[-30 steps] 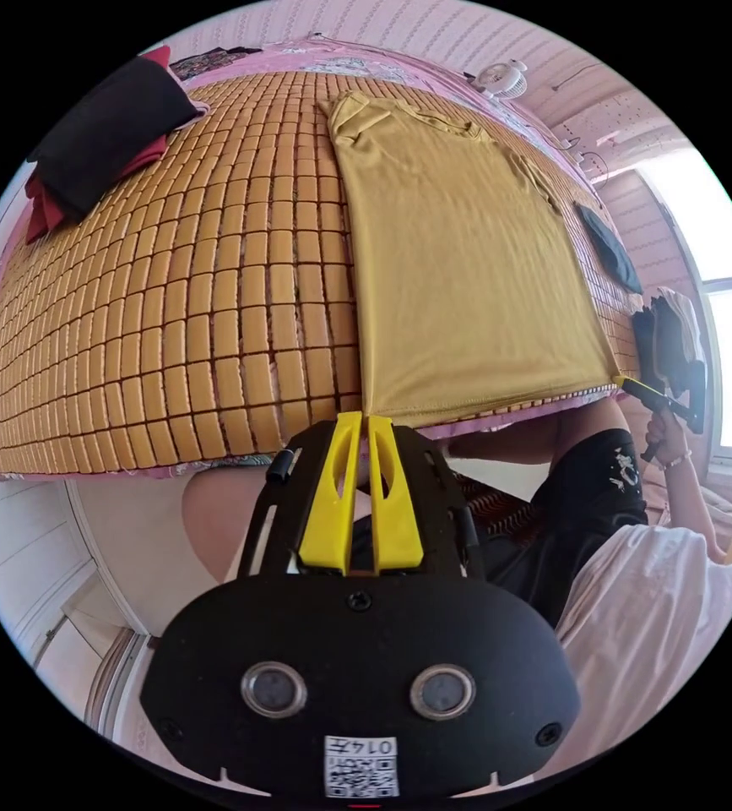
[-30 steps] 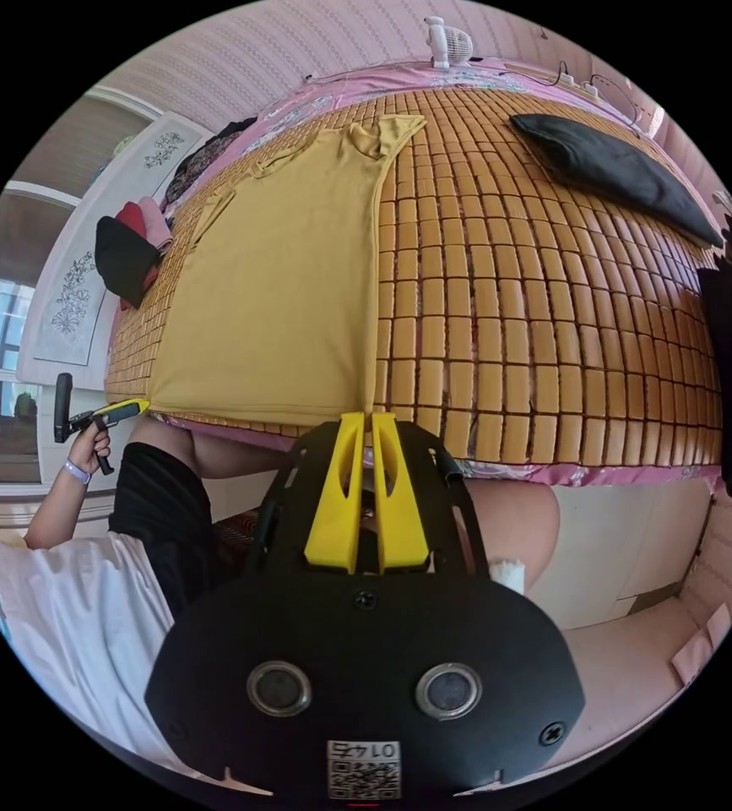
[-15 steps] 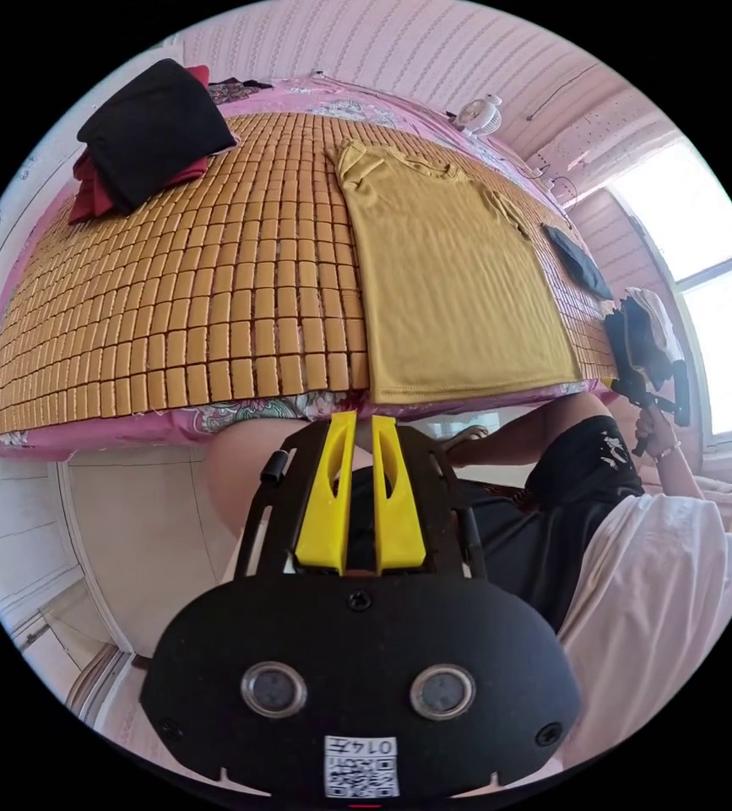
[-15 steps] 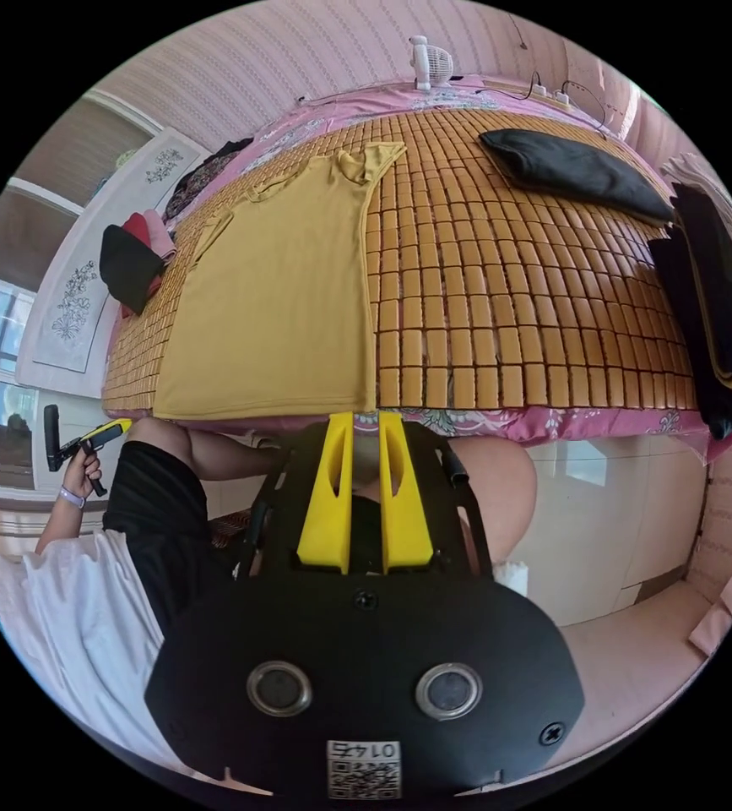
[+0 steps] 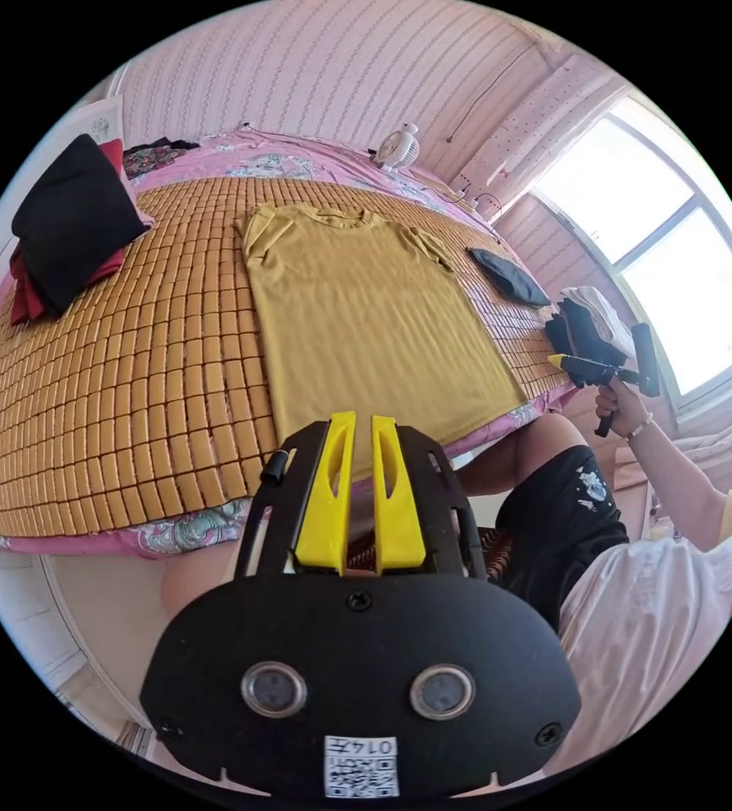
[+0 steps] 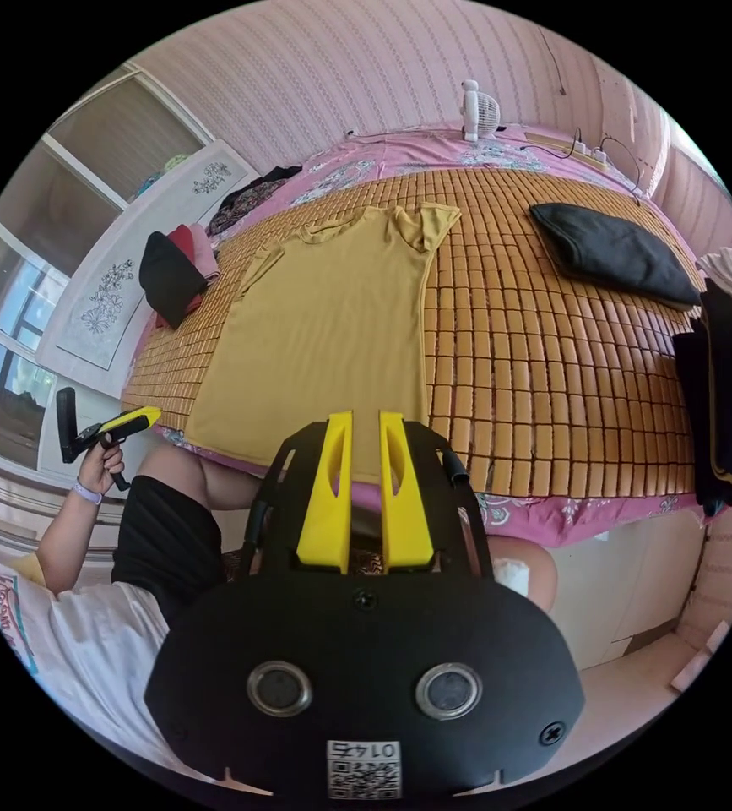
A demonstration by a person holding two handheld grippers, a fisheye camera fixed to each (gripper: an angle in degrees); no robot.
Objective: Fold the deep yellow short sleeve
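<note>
The deep yellow short sleeve shirt (image 5: 366, 312) lies flat and spread out on the bamboo mat (image 5: 154, 338), collar far, hem at the near bed edge. My left gripper (image 5: 355, 422) hovers over the hem, jaws slightly apart with nothing between them. In the right gripper view the same shirt (image 6: 332, 329) lies ahead, and my right gripper (image 6: 366, 418) is open above its hem, holding nothing. A hand holds the right gripper (image 5: 589, 365) off the bed's right corner, and the left gripper (image 6: 125, 422) shows at the left edge of the bed.
A black folded garment on a red one (image 5: 70, 220) sits at the mat's left. A black folded piece (image 6: 610, 253) and a stack of dark clothes (image 6: 729, 380) lie on the right. A small fan (image 6: 479, 106) stands at the far edge. The person's legs (image 5: 568, 515) are against the bed.
Both grippers were shut on the shirt's hem corners a second ago; they have let go and drawn back and up from the bed edge. The shirt stays flat on the mat.
</note>
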